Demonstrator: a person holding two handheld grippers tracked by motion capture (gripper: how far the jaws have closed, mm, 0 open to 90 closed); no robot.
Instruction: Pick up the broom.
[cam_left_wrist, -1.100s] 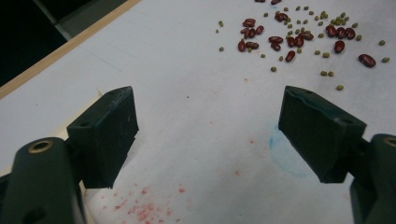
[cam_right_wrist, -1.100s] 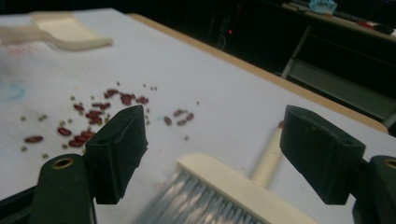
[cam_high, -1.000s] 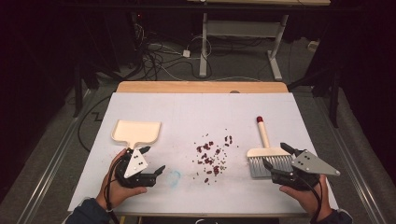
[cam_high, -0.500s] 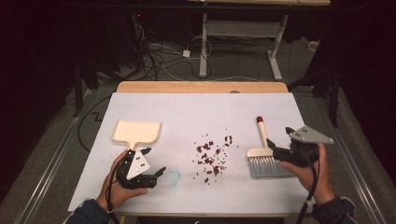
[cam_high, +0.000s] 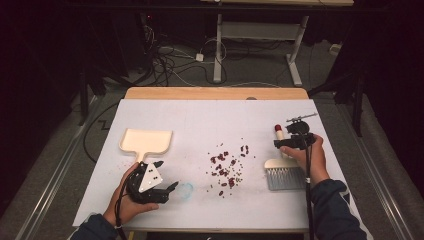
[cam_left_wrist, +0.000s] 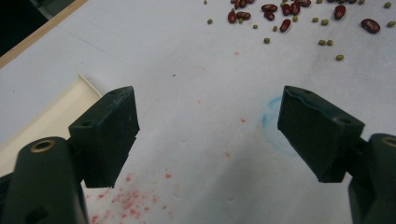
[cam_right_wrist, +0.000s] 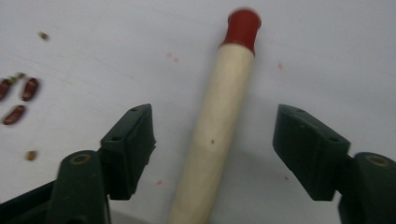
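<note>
A cream hand brush lies at the right of the white table, grey bristles (cam_high: 285, 179) toward me and its red tip (cam_high: 278, 128) pointing away. My right gripper (cam_high: 287, 144) hangs over the handle (cam_right_wrist: 224, 107). Its jaws have just been closing and stand astride the handle without touching it, so the right gripper (cam_right_wrist: 214, 135) is open. A cream dustpan (cam_high: 147, 141) lies at the left. My left gripper (cam_high: 167, 175) rests open just in front of it, and the left gripper (cam_left_wrist: 208, 135) has nothing between its jaws. Several red and green beans (cam_high: 227, 167) are scattered mid-table.
A faint blue ring (cam_high: 186, 190) marks the table cover near the left gripper. The wooden table edge (cam_high: 215, 93) runs along the far side. Beyond it the floor holds cables (cam_high: 175, 60) and a desk frame (cam_high: 218, 50).
My right hand has moved away from me, from beside the bristles up to the brush handle, and its jaws stand a little narrower. The left hand has kept still.
</note>
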